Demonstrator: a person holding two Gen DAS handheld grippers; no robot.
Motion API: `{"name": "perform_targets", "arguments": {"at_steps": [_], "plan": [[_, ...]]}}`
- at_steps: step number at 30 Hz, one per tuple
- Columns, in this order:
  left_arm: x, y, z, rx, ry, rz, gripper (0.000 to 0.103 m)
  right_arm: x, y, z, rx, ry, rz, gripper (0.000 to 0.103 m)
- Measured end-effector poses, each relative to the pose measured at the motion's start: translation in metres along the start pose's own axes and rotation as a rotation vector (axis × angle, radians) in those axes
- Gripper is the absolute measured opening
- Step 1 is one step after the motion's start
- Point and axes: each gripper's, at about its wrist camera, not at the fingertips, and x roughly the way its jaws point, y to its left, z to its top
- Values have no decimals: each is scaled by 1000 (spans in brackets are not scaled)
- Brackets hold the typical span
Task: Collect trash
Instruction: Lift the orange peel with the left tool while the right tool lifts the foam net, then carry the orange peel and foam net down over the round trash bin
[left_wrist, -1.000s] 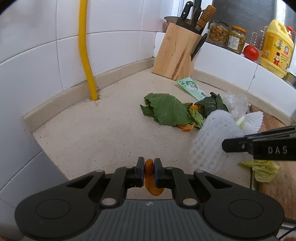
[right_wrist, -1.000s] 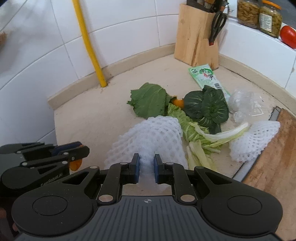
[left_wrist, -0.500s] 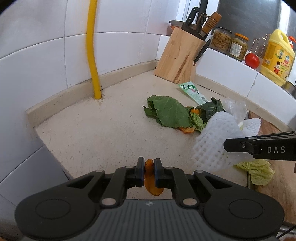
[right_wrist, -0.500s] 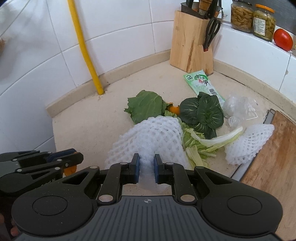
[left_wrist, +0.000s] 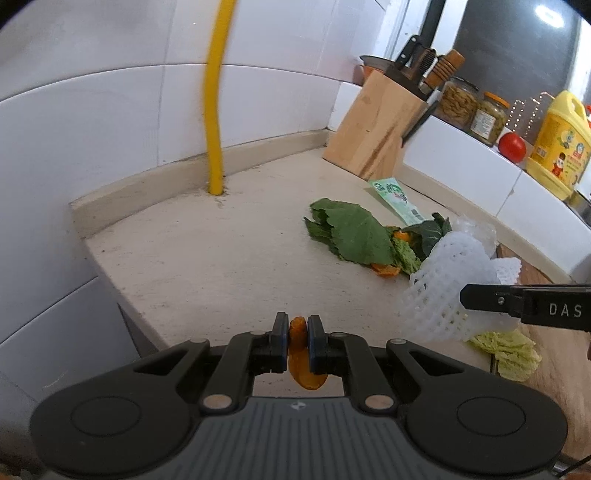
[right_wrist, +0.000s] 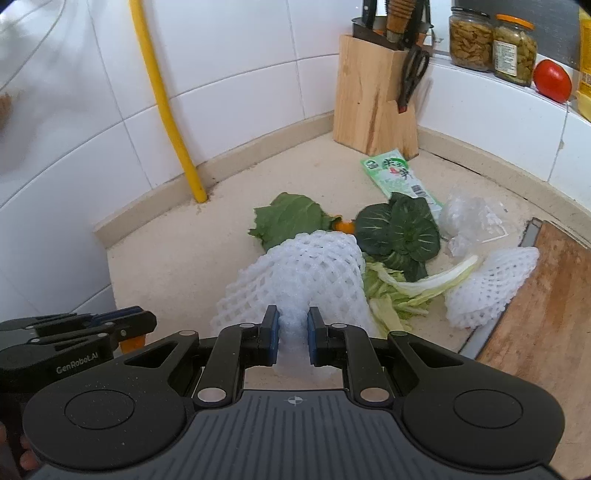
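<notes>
Left wrist view shows "DAS" in white letters on the side of the right gripper (left_wrist: 466, 297), which reaches in from the right edge. In the right wrist view the left gripper (right_wrist: 147, 325) carries the name "GenRobot.AI" on its side. A green packet (right_wrist: 399, 177) with printing too small to read lies on the counter (left_wrist: 221, 266) just in front of the knife block (right_wrist: 373, 99) in the back corner. The yellow bottle (left_wrist: 557, 144) on the ledge has a red and blue label I cannot read; the two jars (right_wrist: 491, 40) beside the tomato (right_wrist: 552, 79) have labels too small to read.

The left gripper (left_wrist: 297, 328) is clamped on an orange peel (left_wrist: 303, 354), whose lower end hangs below the pads. It is angled downward over the counter's near left edge, off the surface as far as I can tell. The right gripper (right_wrist: 291, 328) is closed on a pinched end of a white foam net (right_wrist: 303, 273), also angled downward near the front edge; the net spreads forward over the scraps. A finger shows at the bottom left corner of the right wrist view.

The remaining trash sits mid-counter: a big leaf (right_wrist: 288, 219), a dark bok choy (right_wrist: 399, 232), pale cabbage strips (right_wrist: 406, 291), another orange bit (right_wrist: 345, 225), a crumpled clear bag (right_wrist: 469, 221), and a second foam net (right_wrist: 487, 284) touching the cutting board (right_wrist: 546, 314) at the right edge. A yellow pipe (left_wrist: 216, 99) runs up the tiled wall from the back left edge.
</notes>
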Motion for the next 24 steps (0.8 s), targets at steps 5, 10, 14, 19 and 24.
{"name": "perform_targets", "arguments": {"at_steps": [5,10,14,19,24], "plan": [[-4,3,2,-8,-8,7,7,1,9,3,-16,-11,30,20],[-4,1,1,-2,-6,10,7,5,16,4,-31,-3,40,20],[0,-3,-3,12,12,13,7,12,19,-3,-42,30,40,20],[-5,0,-8,8,14,21,7,17,31,-12,-50,53,78,20],[-17,21,-15,-35,8,72,7,23,60,-15,-99,60,138,20]]}}
